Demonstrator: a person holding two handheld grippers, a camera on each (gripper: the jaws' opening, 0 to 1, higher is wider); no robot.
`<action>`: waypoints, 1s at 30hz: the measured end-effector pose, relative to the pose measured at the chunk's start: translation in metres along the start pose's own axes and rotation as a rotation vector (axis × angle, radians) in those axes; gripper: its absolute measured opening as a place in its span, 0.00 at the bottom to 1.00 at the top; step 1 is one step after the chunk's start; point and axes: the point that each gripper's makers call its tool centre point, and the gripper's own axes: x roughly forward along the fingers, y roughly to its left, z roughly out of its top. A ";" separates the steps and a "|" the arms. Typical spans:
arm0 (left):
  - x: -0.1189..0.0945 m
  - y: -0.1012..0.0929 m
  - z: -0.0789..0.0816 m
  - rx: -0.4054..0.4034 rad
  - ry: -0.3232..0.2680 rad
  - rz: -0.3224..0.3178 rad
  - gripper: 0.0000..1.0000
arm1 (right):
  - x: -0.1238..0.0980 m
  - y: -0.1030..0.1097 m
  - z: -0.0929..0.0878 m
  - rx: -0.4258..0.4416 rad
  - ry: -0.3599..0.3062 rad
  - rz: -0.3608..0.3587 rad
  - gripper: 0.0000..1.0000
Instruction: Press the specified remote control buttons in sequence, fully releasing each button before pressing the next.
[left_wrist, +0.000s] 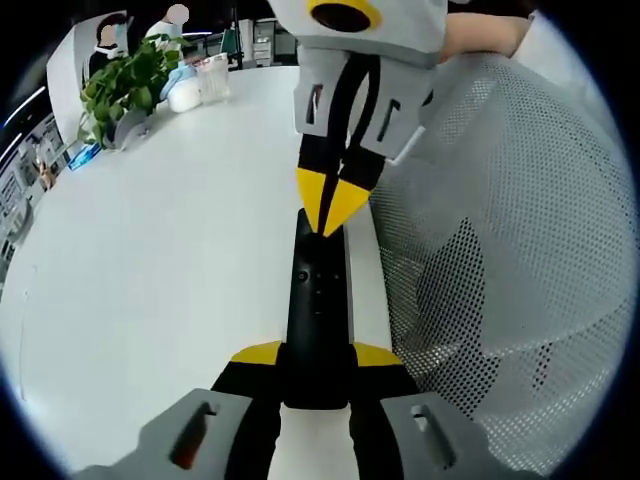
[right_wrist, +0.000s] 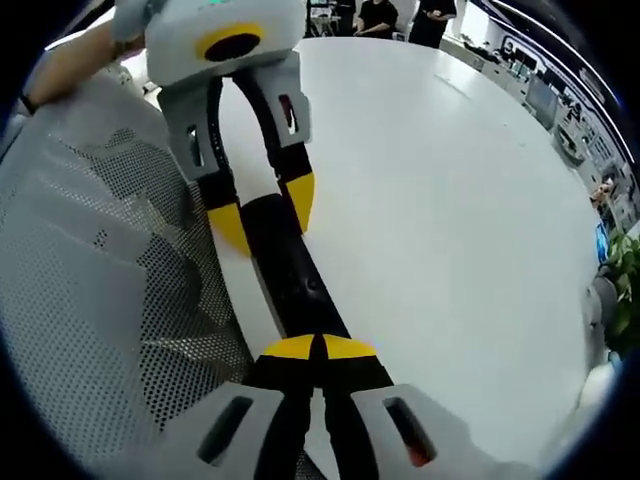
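A long black remote (left_wrist: 318, 300) lies along the white table's edge, its buttons facing up. My left gripper (left_wrist: 318, 352) is shut on the remote's near end, one yellow tip on each side. My right gripper (left_wrist: 332, 205) comes in from the top of the left gripper view, jaws shut, with its joined yellow tips resting on the remote's far part. In the right gripper view the shut tips of my right gripper (right_wrist: 320, 347) sit on the remote (right_wrist: 290, 265). Beyond them my left gripper (right_wrist: 264, 212) clamps the other end.
A grey mesh chair back (left_wrist: 500, 230) stands close against the table edge (left_wrist: 372, 270), beside the remote. A potted plant (left_wrist: 125, 85) and a clear cup (left_wrist: 212, 78) sit at the far left of the white table (left_wrist: 150, 250). People stand at the far end (right_wrist: 378, 15).
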 end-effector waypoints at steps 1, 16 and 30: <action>0.000 0.000 0.000 0.000 0.000 -0.001 0.19 | 0.000 0.000 0.000 0.009 -0.006 0.001 0.00; 0.000 0.000 0.000 0.020 0.014 0.005 0.19 | 0.001 0.002 0.002 -0.040 0.011 -0.014 0.00; 0.000 -0.001 0.000 0.014 0.010 0.003 0.19 | 0.000 -0.001 0.000 0.104 -0.002 -0.008 0.00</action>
